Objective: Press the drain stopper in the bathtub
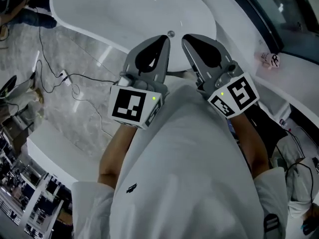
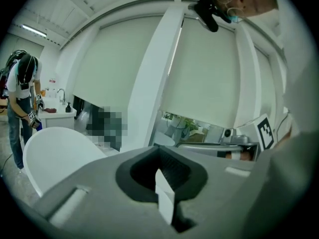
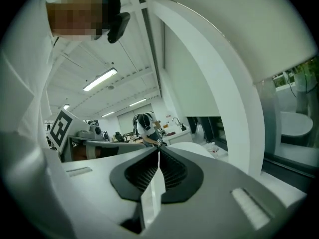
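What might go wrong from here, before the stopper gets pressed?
The left tool and right tool are shut at chest height, not aimed into the bathtub; a blind reach may miss. No stopper clearly shows; the small metal fitting near the rim might be pressed instead. The cable on the floor could trip the person.

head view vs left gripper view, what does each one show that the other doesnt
Only the head view: marble floor, a cable on it, the person's white shirt, and a small round metal fitting on the bathtub. Only the left gripper view: window blinds and another person beside a sink counter. Both: the white bathtub, the shut, empty left tongs, and the right tongs with their marker cube.
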The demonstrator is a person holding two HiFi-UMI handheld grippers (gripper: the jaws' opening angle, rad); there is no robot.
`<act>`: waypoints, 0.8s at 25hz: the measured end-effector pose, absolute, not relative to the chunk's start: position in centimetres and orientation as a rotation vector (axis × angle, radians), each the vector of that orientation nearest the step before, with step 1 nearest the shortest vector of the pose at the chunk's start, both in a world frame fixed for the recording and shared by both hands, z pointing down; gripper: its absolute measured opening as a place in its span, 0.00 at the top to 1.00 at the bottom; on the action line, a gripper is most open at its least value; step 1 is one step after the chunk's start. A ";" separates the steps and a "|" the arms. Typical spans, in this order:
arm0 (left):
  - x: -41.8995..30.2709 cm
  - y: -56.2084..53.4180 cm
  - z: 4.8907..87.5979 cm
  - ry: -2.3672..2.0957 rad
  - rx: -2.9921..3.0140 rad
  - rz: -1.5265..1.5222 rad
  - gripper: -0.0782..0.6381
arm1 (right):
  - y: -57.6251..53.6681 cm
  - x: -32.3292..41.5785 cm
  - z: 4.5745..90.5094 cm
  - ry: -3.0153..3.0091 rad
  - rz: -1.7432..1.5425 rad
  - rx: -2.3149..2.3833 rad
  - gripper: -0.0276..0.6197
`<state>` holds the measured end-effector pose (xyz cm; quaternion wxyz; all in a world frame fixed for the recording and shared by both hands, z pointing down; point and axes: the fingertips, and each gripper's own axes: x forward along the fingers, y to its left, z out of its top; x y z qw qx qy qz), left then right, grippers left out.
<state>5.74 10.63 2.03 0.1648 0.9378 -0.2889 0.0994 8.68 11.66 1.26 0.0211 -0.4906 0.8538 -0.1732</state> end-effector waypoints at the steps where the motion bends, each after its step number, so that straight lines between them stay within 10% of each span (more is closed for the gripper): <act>1: 5.5 11.1 1.6 -0.829 2.679 0.280 0.89 | 12.3 8.4 0.8 2.642 -0.525 -1.528 0.95; 20: 8.6 13.6 1.5 -0.776 2.820 0.388 0.89 | 14.2 10.1 0.4 2.537 -0.488 -1.681 0.97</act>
